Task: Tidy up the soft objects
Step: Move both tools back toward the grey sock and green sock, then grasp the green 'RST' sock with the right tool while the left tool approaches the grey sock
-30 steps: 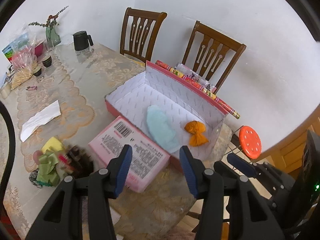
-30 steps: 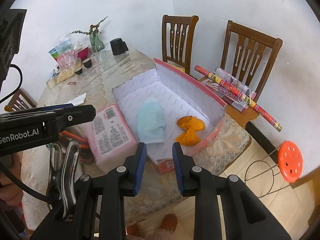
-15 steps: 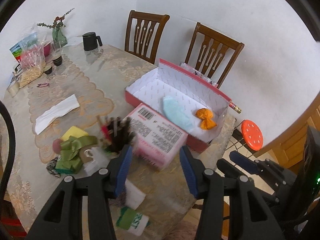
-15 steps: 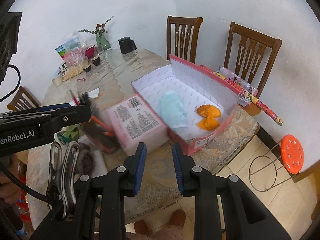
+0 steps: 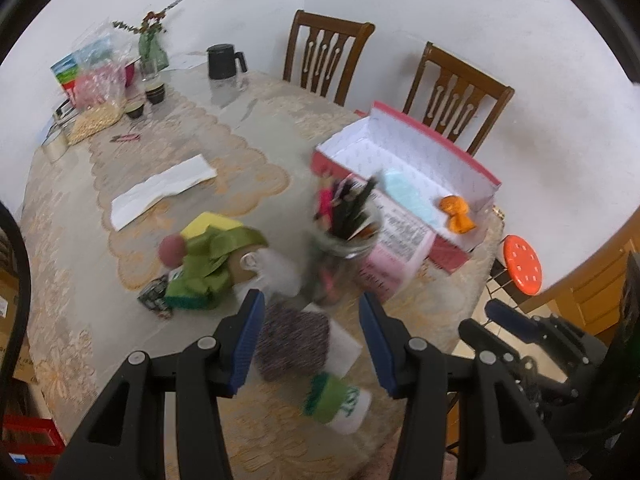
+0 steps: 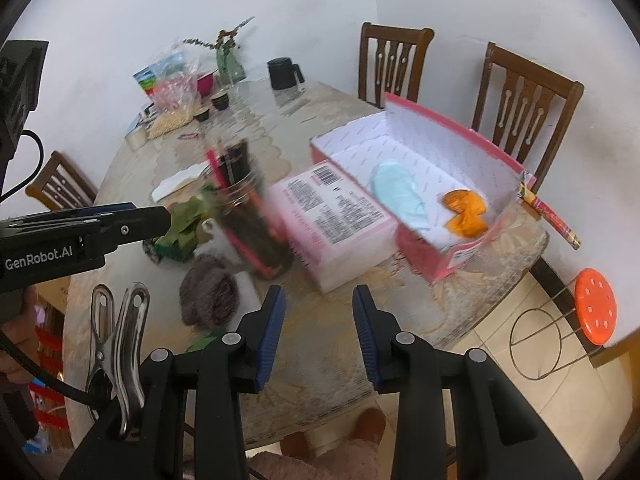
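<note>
An open pink box [image 5: 436, 148] [image 6: 460, 128] stands at the table's right end and holds a pale blue soft piece [image 5: 408, 196] [image 6: 396, 196] and an orange bow [image 5: 456, 214] [image 6: 466, 214]. A dark knitted piece [image 5: 292, 340] [image 6: 208, 294], a green ribbon bow [image 5: 212, 252] [image 6: 186, 222] and a green-and-white rolled item [image 5: 340, 400] lie near the front edge. My left gripper [image 5: 310, 344] is open above the knitted piece, nothing between its fingers. My right gripper [image 6: 318, 334] hangs over the table's front edge, its jaws opening and empty.
A glass jar of pens [image 5: 344, 236] [image 6: 248, 216] and a closed pink carton [image 5: 396, 248] [image 6: 336, 224] stand beside the box. White paper [image 5: 160, 192], a black mug [image 5: 224, 62], a vase and snack bags sit farther back. Two wooden chairs [image 6: 524, 92] and an orange stool [image 6: 594, 306] surround the table.
Both views have swept left along the table: the box slid right and away, and the jar, green bow and knitted piece came into view. The right gripper's jaws have widened.
</note>
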